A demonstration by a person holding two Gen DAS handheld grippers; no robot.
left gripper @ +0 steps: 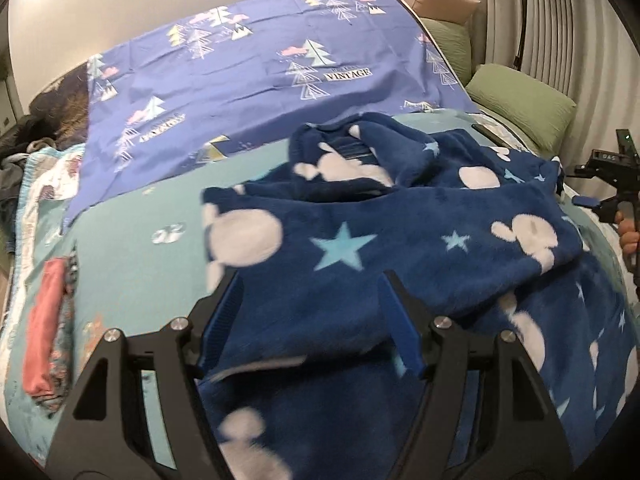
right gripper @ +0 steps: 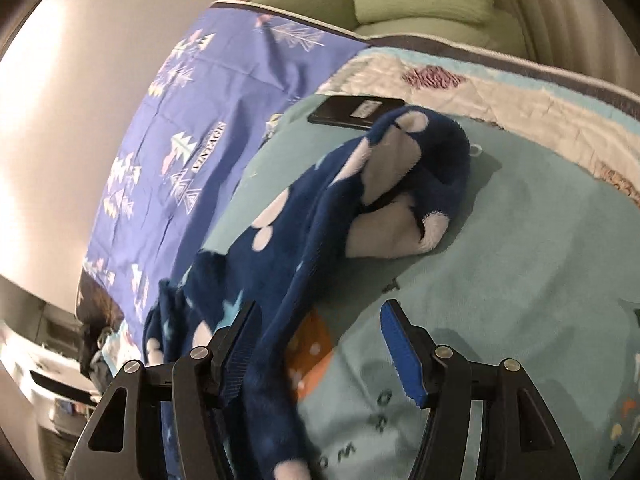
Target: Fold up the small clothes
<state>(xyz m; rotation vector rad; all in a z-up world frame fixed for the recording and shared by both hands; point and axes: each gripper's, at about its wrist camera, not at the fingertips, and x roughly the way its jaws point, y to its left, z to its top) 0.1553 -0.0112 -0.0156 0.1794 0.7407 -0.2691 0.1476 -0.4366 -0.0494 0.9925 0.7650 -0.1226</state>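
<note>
Though tilted downward, both grippers [left gripper: 312, 312] [right gripper: 320, 340] agape.

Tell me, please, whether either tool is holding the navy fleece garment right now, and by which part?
Neither. Both the left tool and right tool stand open over the navy fleece garment; fabric lies between the pads, but they do not press on it.

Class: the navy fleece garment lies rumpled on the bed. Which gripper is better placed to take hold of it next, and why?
Probably the left gripper: its open jaws already straddle the navy fleece garment. The right gripper is open with fleece only beside one finger.
</note>
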